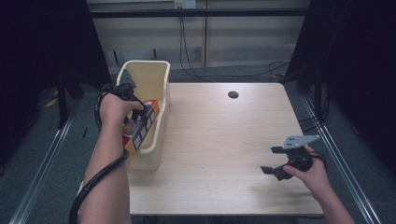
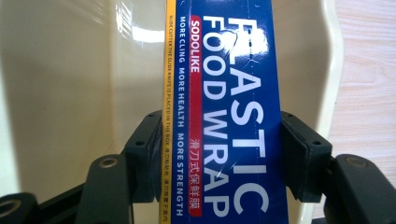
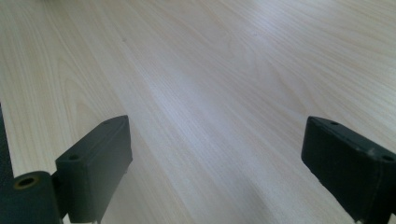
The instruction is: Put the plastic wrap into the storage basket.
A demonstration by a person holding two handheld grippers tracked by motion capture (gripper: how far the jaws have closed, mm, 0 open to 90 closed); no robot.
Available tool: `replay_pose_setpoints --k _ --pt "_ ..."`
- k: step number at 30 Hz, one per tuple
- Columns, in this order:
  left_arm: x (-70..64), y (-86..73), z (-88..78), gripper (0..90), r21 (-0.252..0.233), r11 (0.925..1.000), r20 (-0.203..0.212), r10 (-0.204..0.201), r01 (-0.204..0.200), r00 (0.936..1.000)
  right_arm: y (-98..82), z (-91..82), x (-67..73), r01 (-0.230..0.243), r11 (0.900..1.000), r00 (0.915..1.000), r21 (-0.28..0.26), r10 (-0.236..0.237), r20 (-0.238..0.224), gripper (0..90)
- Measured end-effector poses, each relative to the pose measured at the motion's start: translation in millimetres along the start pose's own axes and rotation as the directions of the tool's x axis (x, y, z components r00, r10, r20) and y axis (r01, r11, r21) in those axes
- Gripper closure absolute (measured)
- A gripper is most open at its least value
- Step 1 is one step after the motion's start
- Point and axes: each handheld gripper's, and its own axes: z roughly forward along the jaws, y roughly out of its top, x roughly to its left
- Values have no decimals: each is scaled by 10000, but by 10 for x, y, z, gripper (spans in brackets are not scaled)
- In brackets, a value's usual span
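A long blue and yellow box of plastic food wrap (image 1: 138,136) (image 2: 224,93) lies lengthwise inside a cream plastic bin (image 1: 161,84) (image 2: 70,93) at the table's left edge. My left gripper (image 1: 139,116) (image 2: 219,154) reaches down into the bin and is shut on the box, one black pad pressed against each long side. At the table's front right, my right gripper (image 1: 268,160) (image 3: 215,158) hovers low over bare wood, its jaws wide open with nothing between them.
The light wooden table (image 1: 224,135) (image 3: 210,70) has a small dark round hole (image 1: 233,94) near its far edge. Cables trail on the grey floor behind the table. Metal rails run along both sides.
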Motion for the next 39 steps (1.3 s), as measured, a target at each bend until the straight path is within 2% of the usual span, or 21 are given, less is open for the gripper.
replay_pose_setpoints --k 7,15,18,20,22,25,27,28,30,32,36,39 --pt "-28 9 64 397 20 9999 -165 120 -120 9998 -4 -2 -5 20 10000 10000 6 -20 -35 85" --pt "-38 24 73 395 118 9991 -173 411 -409 9990 -5 5 -6 13 10000 10000 18 -13 -21 84" --pt "-47 26 100 394 180 9988 -177 456 -452 9988 -5 8 -5 44 10000 10000 18 -44 -36 84" --pt "-55 27 116 393 137 9993 -214 346 -343 9992 -6 7 -4 46 10000 10000 26 -45 -38 84" --pt "-53 31 120 392 237 9986 -268 475 -469 9985 -6 6 -4 25 10000 10000 24 -25 -17 84" --pt "-53 28 141 388 115 9994 -261 324 -322 9991 -6 2 -7 2 10000 10000 32 -2 13 84" --pt "-55 33 124 381 -40 9993 -316 376 -377 9988 -6 3 -9 18 10000 10000 33 -18 12 84" --pt "-64 34 110 375 -95 9994 -149 331 -333 9993 -6 3 -8 16 10000 10000 33 -16 13 84" --pt "-89 44 33 370 -293 9984 -68 473 -475 9989 -5 3 -6 27 10000 10000 32 -27 -14 84" --pt "-130 44 -21 362 -418 9974 -157 584 -590 9982 -3 2 -5 22 10000 10000 44 -22 -36 84" --pt "-172 45 -89 360 -613 9961 -29 639 -640 9980 9 -5 4 55 10000 10000 15 -55 -23 84" --pt "-192 48 -141 344 -858 9936 -140 731 -740 9972 10 -12 6 83 10000 9999 -36 -84 -71 84"
